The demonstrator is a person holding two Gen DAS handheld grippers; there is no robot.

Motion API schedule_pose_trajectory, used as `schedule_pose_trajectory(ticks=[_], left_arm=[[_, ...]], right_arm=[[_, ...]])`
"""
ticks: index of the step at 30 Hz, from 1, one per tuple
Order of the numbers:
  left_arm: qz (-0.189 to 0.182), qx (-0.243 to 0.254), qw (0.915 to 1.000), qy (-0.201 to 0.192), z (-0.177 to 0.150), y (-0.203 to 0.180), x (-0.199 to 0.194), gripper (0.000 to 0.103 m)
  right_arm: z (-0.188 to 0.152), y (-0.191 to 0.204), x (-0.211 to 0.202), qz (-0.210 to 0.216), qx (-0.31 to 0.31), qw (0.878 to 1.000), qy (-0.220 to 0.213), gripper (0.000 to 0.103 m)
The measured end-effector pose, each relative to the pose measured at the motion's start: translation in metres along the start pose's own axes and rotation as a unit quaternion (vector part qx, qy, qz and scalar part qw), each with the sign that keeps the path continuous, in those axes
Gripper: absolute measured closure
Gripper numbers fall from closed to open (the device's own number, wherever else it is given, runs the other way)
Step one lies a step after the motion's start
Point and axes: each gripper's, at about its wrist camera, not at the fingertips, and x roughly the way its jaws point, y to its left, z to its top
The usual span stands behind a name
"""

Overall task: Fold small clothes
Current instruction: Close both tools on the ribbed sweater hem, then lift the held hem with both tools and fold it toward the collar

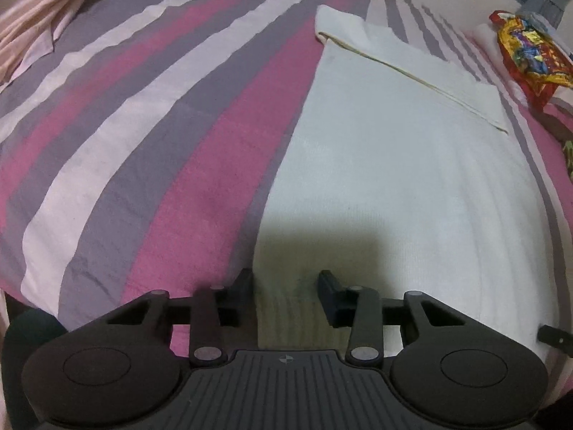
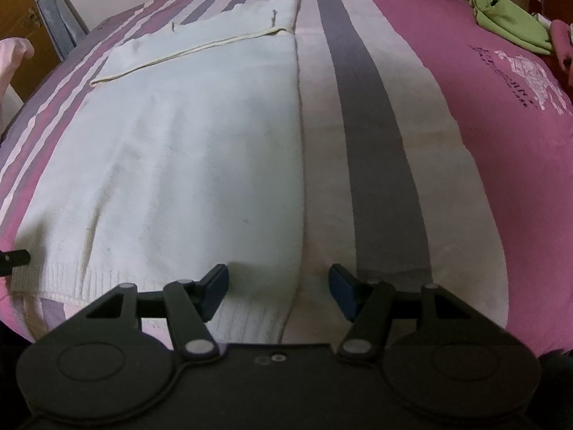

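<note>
A white knit garment (image 1: 394,165) lies flat on the striped bedspread (image 1: 143,107), with a folded part across its far end. It also shows in the right wrist view (image 2: 193,136). My left gripper (image 1: 286,286) is open, its fingers astride the garment's near left ribbed hem corner. My right gripper (image 2: 279,286) is open over the garment's near right hem corner. The tip of the right gripper (image 1: 555,337) shows at the right edge of the left wrist view. The left gripper's tip (image 2: 14,258) shows at the left edge of the right wrist view.
A pink cloth (image 1: 39,25) lies at the far left of the bed. A colourful snack packet (image 1: 530,53) lies at the far right. A green garment (image 2: 508,21) and a pink pillow with a white print (image 2: 519,75) lie to the right.
</note>
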Motion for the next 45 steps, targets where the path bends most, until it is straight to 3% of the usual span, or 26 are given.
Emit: schedule_pose_trajectory(ticks=[3,8,15,16,20,28,35,45], left_arm=[[-0.013,-0.008,0.9999,0.006,0.001,0.001,0.0,0.095],[-0.019,-0.009,0.9997,0.01,0.002,0.0,-0.003,0.097],[-0.014,0.02,0.9995,0.018,0.001,-0.007,0.003,0.096],[-0.015,0.013,0.9996,0.018,0.001,-0.006,0.003,0.096],[-0.021,-0.01,0.9996,0.016,0.003,-0.003,-0.001,0.097],[-0.06,-0.006,0.9968,-0.052,0.036,-0.015,-0.023,0.098],[-0.083,0.003,0.9931,-0.083,0.078,-0.029,-0.019,0.098],[-0.102,-0.018,0.9866,-0.126,0.163,-0.06,0.015,0.098]], right_arm=[[0.0,0.001,0.001,0.0,-0.001,1.0,0.001,0.041],[-0.001,0.003,0.001,0.007,-0.007,1.0,0.007,0.05],[-0.002,0.006,0.006,0.011,-0.009,1.0,0.016,0.055],[-0.002,0.005,0.006,0.011,-0.006,1.0,0.015,0.059],[0.0,0.005,0.004,0.038,0.01,0.999,0.018,0.093],[0.025,0.011,-0.02,0.099,0.019,0.995,-0.027,0.095],[0.068,0.017,-0.034,0.117,0.01,0.989,-0.085,0.095],[0.143,0.009,-0.006,0.137,0.045,0.98,-0.134,0.095]])
